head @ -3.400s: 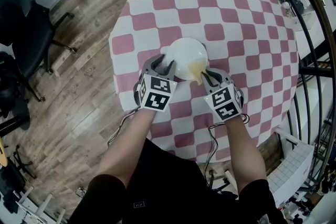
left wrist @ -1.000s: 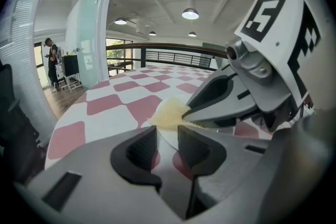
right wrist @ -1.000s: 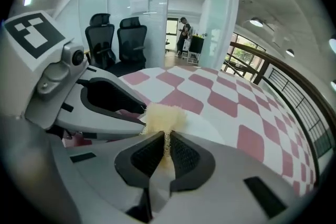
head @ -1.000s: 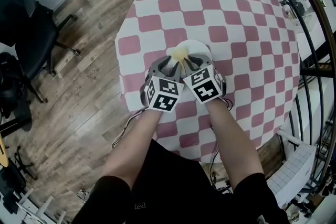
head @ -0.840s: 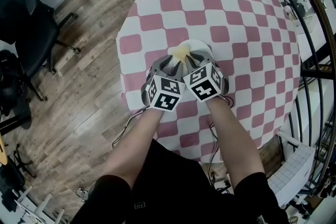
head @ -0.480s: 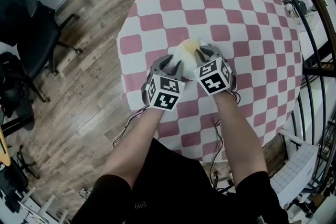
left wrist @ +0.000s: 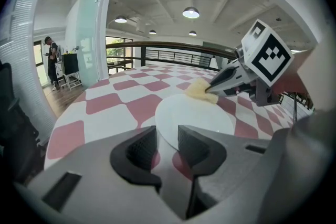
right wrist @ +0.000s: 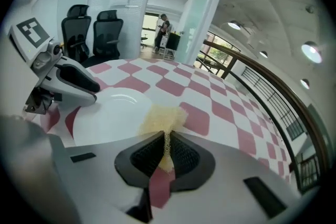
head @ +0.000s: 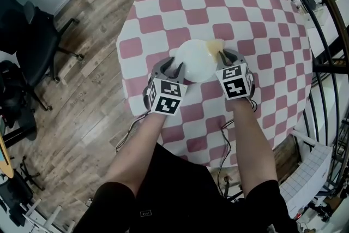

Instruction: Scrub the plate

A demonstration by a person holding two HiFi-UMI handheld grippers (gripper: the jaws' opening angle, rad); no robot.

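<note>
A white plate [head: 193, 61] lies on the pink-and-white checked table [head: 245, 8], near its front left. My left gripper [head: 170, 69] is shut on the plate's near-left rim; in the left gripper view the rim runs between the jaws, plate [left wrist: 195, 117] ahead. My right gripper [head: 223, 56] is shut on a yellow sponge [head: 214, 46], which rests at the plate's far-right edge. In the right gripper view the sponge [right wrist: 160, 118] sticks out past the jaws onto the plate [right wrist: 110, 113], with the left gripper [right wrist: 79, 81] across from it. The left gripper view shows the sponge [left wrist: 198, 89] at the right gripper's [left wrist: 223, 80] tip.
The round table's edge curves close in front of my grippers. Black office chairs [head: 32, 30] stand on the wooden floor to the left. A dark curved railing [head: 327, 35] runs along the right. A person [right wrist: 164, 26] stands far off by glass walls.
My right gripper has swept the sponge across the plate, from its near-left part to the far-right rim. The left gripper has kept its hold on the plate's rim.
</note>
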